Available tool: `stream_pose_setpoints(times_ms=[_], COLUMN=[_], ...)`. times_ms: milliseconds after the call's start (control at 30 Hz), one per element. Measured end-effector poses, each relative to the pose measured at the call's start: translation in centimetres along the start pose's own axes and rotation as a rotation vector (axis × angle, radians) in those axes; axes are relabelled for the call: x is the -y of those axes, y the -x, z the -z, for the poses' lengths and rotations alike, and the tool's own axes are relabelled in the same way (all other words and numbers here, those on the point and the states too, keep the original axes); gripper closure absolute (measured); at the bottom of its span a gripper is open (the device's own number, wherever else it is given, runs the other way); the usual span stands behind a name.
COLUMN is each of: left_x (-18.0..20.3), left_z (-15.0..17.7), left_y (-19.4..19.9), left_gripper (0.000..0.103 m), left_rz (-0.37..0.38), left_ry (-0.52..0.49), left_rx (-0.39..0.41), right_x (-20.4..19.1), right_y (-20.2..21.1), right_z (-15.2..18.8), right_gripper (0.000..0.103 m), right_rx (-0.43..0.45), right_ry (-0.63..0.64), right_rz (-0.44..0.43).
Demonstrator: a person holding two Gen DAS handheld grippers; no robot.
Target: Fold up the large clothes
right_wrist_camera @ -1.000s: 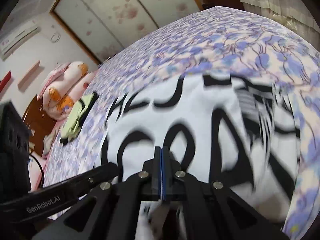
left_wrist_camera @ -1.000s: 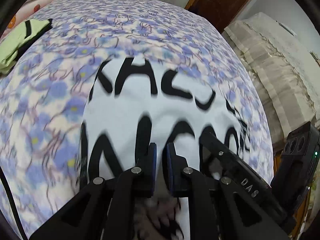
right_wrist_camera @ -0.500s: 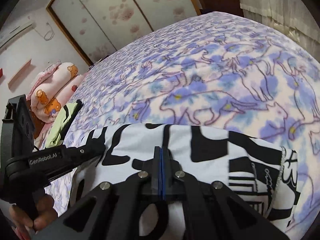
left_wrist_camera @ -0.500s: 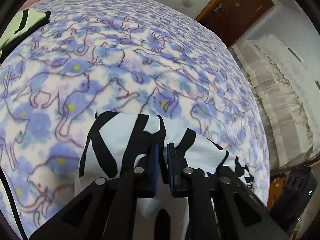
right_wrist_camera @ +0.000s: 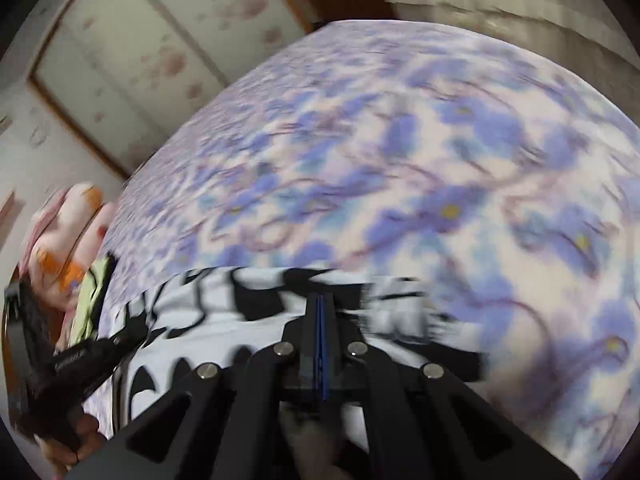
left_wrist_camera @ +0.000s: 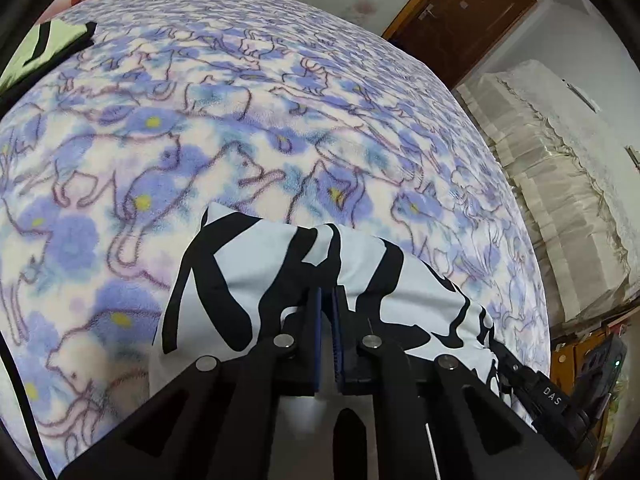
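A white garment with big black lettering (left_wrist_camera: 256,276) lies on the bed, folded so that only a narrow band shows ahead of my fingers. My left gripper (left_wrist_camera: 328,300) is shut on its cloth, a thin layer pinched between the blue pads. My right gripper (right_wrist_camera: 320,304) is shut on the same garment (right_wrist_camera: 208,316), jaws pressed together; that view is blurred. The right gripper also shows in the left wrist view (left_wrist_camera: 556,400) at lower right. The left gripper also shows in the right wrist view (right_wrist_camera: 80,360) at lower left.
The bed carries a fleece blanket with blue flowers and cats (left_wrist_camera: 240,120). A folded green and black garment (left_wrist_camera: 44,52) lies at its far left. A brown door (left_wrist_camera: 460,16) and a covered cabinet (left_wrist_camera: 560,184) stand to the right. Pink pillows (right_wrist_camera: 68,240) lie far left.
Both grippers have carried the garment's edge forward over itself; the large lettered area seen a second ago is now a narrow band. The right view has become blurred.
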State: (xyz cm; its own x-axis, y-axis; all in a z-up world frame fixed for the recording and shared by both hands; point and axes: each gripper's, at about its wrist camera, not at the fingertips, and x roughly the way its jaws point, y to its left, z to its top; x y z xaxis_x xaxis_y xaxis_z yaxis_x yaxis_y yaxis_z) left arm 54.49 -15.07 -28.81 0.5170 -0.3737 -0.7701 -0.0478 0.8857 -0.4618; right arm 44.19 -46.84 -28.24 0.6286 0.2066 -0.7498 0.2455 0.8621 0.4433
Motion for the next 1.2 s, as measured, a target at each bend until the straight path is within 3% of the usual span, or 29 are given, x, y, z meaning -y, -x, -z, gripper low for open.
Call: stream_pose_setpoints(times_ms=[100,333,500,867,1067,1200], left_x=[-0.8,-0.7,-1.4,-0.1,0.6,0.2], left_z=[0.2,0.7,0.7,1.7,3.3,4.0], left_y=[-0.6,-1.4,-1.5,-0.3,1.5,2.7], left_gripper=[0.102,0.102,0.102,0.102,0.102,0.102], left_rz=[0.018,0.004,0.044,-0.045,-0.119,-0.126], left_ry=[0.027,-0.001,0.036,-0.061,-0.126,-0.116], left_rx=[-0.003,0.003,0.005,-0.010,-0.009,-0.020], right_x=[1.4,0.9,0.8,0.0,1.6,1.5], right_y=[0.3,0.4,0.6,2.6,3.5,4.0], right_z=[0.4,1.0,1.3,3.0,4.5,5.0], right_gripper=[0.103,0.103,0.103,0.103,0.103,0.103], right_rx=[-0.015,-0.006,0.002,-0.014,-0.054,-0.071], right_ry=[-0.054,-0.012,0.000,0.098,0.050,0.062], right_rz=[-0.011,0.031,0.044,0.128,0.167,0.219])
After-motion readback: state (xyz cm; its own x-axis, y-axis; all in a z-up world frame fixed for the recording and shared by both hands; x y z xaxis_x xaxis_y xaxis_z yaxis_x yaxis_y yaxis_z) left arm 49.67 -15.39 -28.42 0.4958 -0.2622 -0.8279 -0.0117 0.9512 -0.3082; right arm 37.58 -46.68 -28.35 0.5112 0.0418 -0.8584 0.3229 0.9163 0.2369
